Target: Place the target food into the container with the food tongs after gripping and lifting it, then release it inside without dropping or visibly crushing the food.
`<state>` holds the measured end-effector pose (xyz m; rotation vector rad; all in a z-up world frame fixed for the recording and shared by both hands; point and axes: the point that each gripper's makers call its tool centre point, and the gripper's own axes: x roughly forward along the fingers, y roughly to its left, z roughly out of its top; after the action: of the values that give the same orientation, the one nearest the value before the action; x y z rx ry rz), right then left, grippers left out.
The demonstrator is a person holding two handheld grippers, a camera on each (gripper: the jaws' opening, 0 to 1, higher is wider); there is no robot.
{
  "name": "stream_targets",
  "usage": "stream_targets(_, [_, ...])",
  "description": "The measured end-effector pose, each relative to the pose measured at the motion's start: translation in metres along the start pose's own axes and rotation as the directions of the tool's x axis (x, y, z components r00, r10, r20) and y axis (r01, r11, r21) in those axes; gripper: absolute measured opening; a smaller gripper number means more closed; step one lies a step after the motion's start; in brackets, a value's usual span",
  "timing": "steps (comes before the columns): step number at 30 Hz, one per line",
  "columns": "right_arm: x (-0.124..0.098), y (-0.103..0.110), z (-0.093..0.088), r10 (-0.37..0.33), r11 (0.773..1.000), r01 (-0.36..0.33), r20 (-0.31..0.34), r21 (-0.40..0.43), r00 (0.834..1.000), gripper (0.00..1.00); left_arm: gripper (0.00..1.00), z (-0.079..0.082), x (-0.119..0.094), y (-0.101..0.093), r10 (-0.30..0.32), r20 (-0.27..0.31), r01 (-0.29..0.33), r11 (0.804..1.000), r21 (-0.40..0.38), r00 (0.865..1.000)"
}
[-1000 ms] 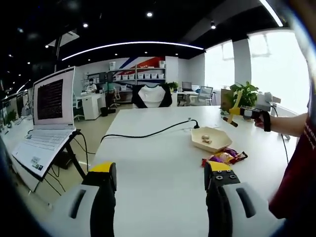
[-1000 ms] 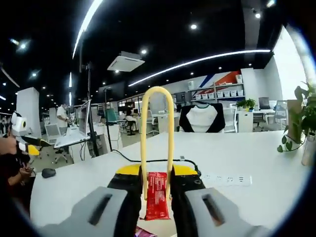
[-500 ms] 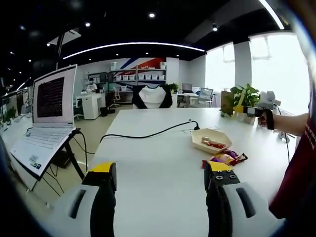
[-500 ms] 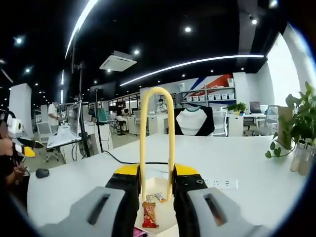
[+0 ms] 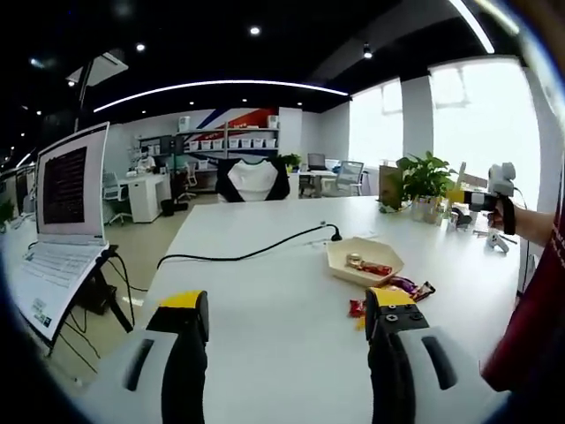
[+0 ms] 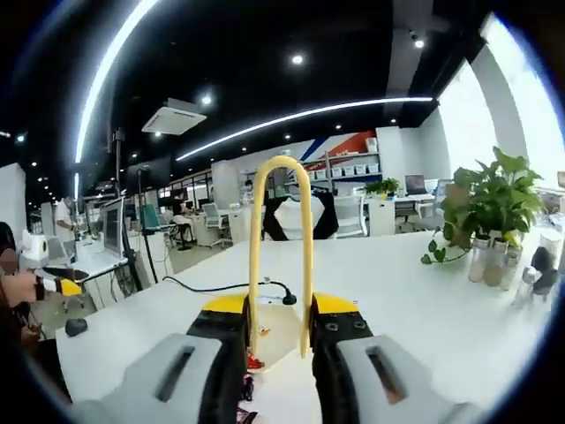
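Observation:
A beige hexagonal tray [image 5: 349, 250] sits on the white table, with a red snack bar [image 5: 377, 268] and a small round snack inside. My left gripper [image 5: 287, 307] is open and holds nothing, a little short of the tray. Off to the right a person's hand holds my right gripper [image 5: 491, 199] well above the table. In the right gripper view, my right gripper [image 6: 281, 311] is shut on yellow food tongs [image 6: 256, 238]; nothing is between the tongs' arms. Below them lies the tray [image 6: 281, 336] with the red bar [image 6: 253, 360].
Several loose snack packets [image 5: 408, 287] lie on the table beside the tray. A black cable [image 5: 247, 257] crosses the table top. A laptop [image 5: 60, 208] stands at the left. Potted plants [image 6: 487, 201] and small bottles [image 6: 481, 261] stand at the table's right end.
The red bar left the tongs and now lies in the tray. My right gripper rose and swung away to the right with the tongs. The left gripper view panned slightly.

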<state>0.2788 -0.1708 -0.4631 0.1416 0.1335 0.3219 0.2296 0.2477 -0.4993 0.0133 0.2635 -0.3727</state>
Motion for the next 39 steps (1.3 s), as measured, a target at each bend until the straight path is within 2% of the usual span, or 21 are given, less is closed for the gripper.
stream_targets(2, [-0.012, -0.005, -0.004, -0.018, 1.000, 0.018, -0.001, -0.008, 1.000, 0.23, 0.77, 0.002, 0.003, -0.003, -0.013, 0.002, 0.013, 1.000, 0.002, 1.000])
stream_targets(4, [-0.030, -0.015, -0.014, -0.068, 0.995, 0.066, -0.019, -0.075, 0.998, 0.23, 0.77, 0.003, 0.007, -0.005, -0.027, 0.001, 0.027, 1.000, 0.005, 1.000])
stream_targets(6, [-0.042, -0.014, -0.022, -0.060, 0.997, 0.059, -0.029, -0.050, 0.998, 0.23, 0.76, 0.004, 0.010, -0.006, -0.038, 0.004, 0.038, 0.999, 0.001, 0.999])
stream_targets(9, [-0.057, -0.018, -0.033, -0.078, 0.995, 0.075, -0.043, -0.067, 0.996, 0.23, 0.76, 0.008, 0.011, -0.007, -0.048, 0.020, 0.049, 0.999, -0.018, 0.999])
stream_targets(12, [-0.063, -0.022, -0.042, -0.094, 0.992, 0.088, -0.056, -0.086, 0.994, 0.23, 0.76, 0.009, 0.013, -0.006, -0.053, 0.024, 0.053, 0.998, -0.025, 0.998])
stream_targets(15, [-0.065, -0.021, -0.045, -0.099, 0.994, 0.095, -0.056, -0.058, 0.994, 0.23, 0.76, 0.009, 0.015, -0.005, -0.058, 0.016, 0.058, 0.998, -0.023, 0.998])
stream_targets(19, [-0.059, -0.009, -0.042, -0.044, 0.996, 0.041, -0.046, -0.074, 0.998, 0.23, 0.76, 0.015, 0.016, -0.005, -0.065, 0.029, 0.065, 0.998, -0.020, 0.997])
stream_targets(21, [-0.053, 0.006, -0.041, 0.040, 0.995, -0.045, -0.058, -0.091, 0.998, 0.23, 0.76, 0.015, 0.017, -0.004, -0.067, 0.029, 0.067, 0.998, -0.017, 0.997])
stream_targets(23, [-0.046, 0.023, -0.040, 0.129, 0.983, -0.137, -0.071, -0.121, 0.989, 0.23, 0.76, 0.015, 0.017, -0.004, -0.068, 0.026, 0.069, 0.998, -0.015, 0.997])
stream_targets(25, [-0.039, 0.040, -0.040, 0.222, 0.968, -0.230, -0.084, -0.104, 0.971, 0.23, 0.76, 0.013, 0.015, -0.003, -0.065, 0.023, 0.065, 0.998, -0.016, 0.998])
stream_targets(27, [-0.032, 0.054, -0.042, 0.303, 0.941, -0.316, -0.112, -0.122, 0.946, 0.23, 0.76, 0.011, 0.011, -0.002, -0.059, 0.022, 0.059, 0.998, -0.018, 0.998])
stream_targets(28, [-0.028, 0.062, -0.044, 0.351, 0.920, -0.367, -0.130, -0.137, 0.927, 0.23, 0.76, 0.010, 0.009, -0.001, -0.056, 0.020, 0.057, 0.998, -0.019, 0.998])
stream_targets(30, [-0.021, 0.069, -0.048, 0.402, 0.888, -0.425, -0.154, -0.175, 0.903, 0.23, 0.76, 0.008, 0.006, 0.001, -0.048, 0.015, 0.048, 0.999, -0.019, 0.999])
stream_targets(32, [-0.014, 0.077, -0.057, 0.471, 0.849, -0.502, -0.196, -0.166, 0.860, 0.23, 0.76, 0.005, 0.002, 0.005, -0.036, 0.010, 0.036, 0.999, -0.021, 0.999])
stream_targets(33, [-0.011, 0.083, -0.061, 0.513, 0.831, -0.542, -0.205, -0.125, 0.833, 0.22, 0.76, 0.005, 0.000, 0.006, -0.030, 0.009, 0.030, 0.999, -0.024, 1.000])
stream_targets(37, [0.004, 0.091, -0.079, 0.572, 0.776, -0.617, -0.267, -0.131, 0.776, 0.23, 0.76, 0.002, -0.010, 0.013, 0.005, 0.007, -0.004, 1.000, -0.029, 1.000])
stream_targets(39, [0.009, 0.094, -0.085, 0.589, 0.757, -0.638, -0.276, -0.138, 0.759, 0.23, 0.77, 0.001, -0.014, 0.016, 0.017, 0.003, -0.017, 0.999, -0.030, 1.000])
